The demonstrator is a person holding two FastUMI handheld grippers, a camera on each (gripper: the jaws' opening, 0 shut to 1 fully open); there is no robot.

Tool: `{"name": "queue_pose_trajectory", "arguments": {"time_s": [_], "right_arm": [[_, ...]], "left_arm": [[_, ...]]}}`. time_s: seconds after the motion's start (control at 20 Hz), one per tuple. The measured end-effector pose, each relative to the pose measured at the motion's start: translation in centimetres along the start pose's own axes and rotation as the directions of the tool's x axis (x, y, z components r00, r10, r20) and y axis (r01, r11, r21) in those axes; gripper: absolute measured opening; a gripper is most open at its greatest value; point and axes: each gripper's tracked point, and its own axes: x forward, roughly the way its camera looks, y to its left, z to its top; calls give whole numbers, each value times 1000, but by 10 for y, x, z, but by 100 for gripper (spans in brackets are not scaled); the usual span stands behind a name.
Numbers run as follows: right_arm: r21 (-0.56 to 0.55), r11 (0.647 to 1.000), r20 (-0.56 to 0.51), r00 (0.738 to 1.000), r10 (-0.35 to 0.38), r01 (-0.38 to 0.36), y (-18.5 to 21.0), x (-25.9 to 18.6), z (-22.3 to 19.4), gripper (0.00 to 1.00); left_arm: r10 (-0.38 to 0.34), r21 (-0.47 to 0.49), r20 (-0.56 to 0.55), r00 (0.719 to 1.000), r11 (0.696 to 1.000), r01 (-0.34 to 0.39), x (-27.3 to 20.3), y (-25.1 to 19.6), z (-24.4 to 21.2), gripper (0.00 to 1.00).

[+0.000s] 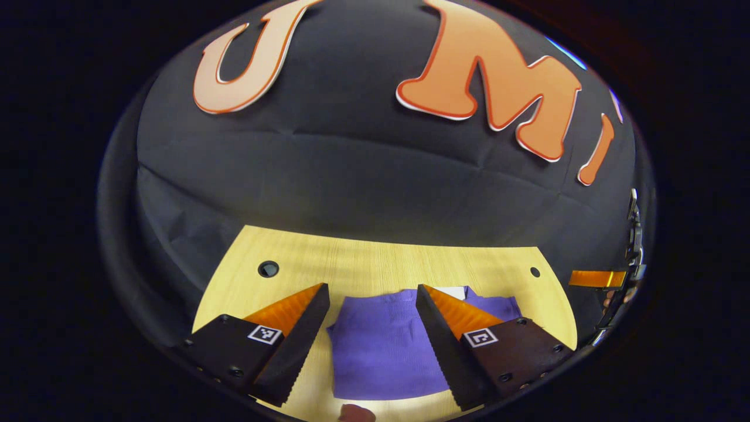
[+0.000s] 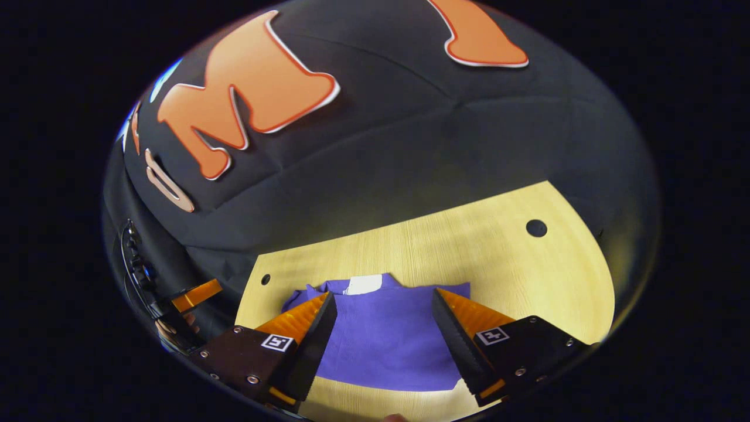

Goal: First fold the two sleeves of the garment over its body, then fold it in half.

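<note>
In the left gripper view, the left gripper (image 1: pixel 372 305) is hovering nearest, its fingers standing wide apart and holding nothing, above the purple garment (image 1: pixel 381 351). The garment is lying flat on the wooden table (image 1: pixel 381 261), already a compact rectangle.

In the right gripper view, the right gripper (image 2: pixel 384 310) is likewise hanging spread and empty over the garment (image 2: pixel 387 340), whose white label (image 2: pixel 363 285) is sitting at its far edge. The sleeves look folded in, and judging by the compact shape the half-fold may be done too; if not, the next move calls for pinching both near corners.

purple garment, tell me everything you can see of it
The purple garment looks like a soft ribbed knit. It lies flat on the light wooden table, already a compact rectangle with no sleeves sticking out. A white tag sits at the collar on the far edge. Both open grippers hover over it; whether they touch it is unclear.
</note>
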Motion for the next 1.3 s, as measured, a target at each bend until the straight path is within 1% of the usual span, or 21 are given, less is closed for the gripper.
{"name": "queue_pose_trajectory", "arguments": {"time_s": [0.1,0.2,0.3,0.35,0.4,0.55,0.65,0.7,0.8,0.9,0.95,1.05,1.1,1.2,1.3], "right_arm": [[-26,1000,80,997,15,-13,17,-14,6,97],[-78,997,129,992,-13,23,23,-33,1,97],[-128,990,174,984,-35,58,36,-49,-2,97],[-141,988,198,980,-26,55,46,-58,-8,97],[-146,988,228,974,-8,43,58,-66,-14,97],[-122,991,277,961,-14,50,78,-87,-43,97],[-124,990,310,951,-26,68,85,-99,-55,97],[-131,990,322,947,-10,55,94,-106,-61,97],[-138,989,354,935,2,50,107,-117,-69,97],[-171,983,379,925,-1,71,112,-128,-75,97],[-191,977,393,920,-8,91,112,-134,-77,96],[-226,967,419,908,-13,118,112,-144,-78,97],[-237,962,427,904,-25,138,108,-149,-80,97],[-276,950,458,889,-4,146,108,-162,-79,97],[-310,939,482,876,19,150,104,-175,-79,97]], "left_arm": [[8,35,57,998,999,-10,-22,-1,4,97],[8,79,111,994,997,-17,-41,-9,6,97],[-14,113,152,988,994,-3,-57,-22,3,98],[-18,122,158,987,993,-1,-63,-25,-3,98],[-33,131,173,984,991,10,-72,-29,-9,98],[-90,173,244,966,984,48,-104,-38,-18,98],[-127,220,258,958,973,70,-118,-44,-27,98],[-133,238,261,956,969,70,-120,-50,-28,98],[-153,244,257,954,966,89,-129,-53,-37,98],[-175,244,302,937,964,101,-148,-55,-37,98],[-152,252,342,927,966,65,-157,-52,-35,98],[-137,267,404,904,963,26,-175,-55,-38,98],[-121,270,423,898,963,3,-185,-56,-43,98],[-77,267,442,893,962,-49,-200,-58,-54,98],[-46,240,465,884,968,-76,-217,-66,-64,97]]}}
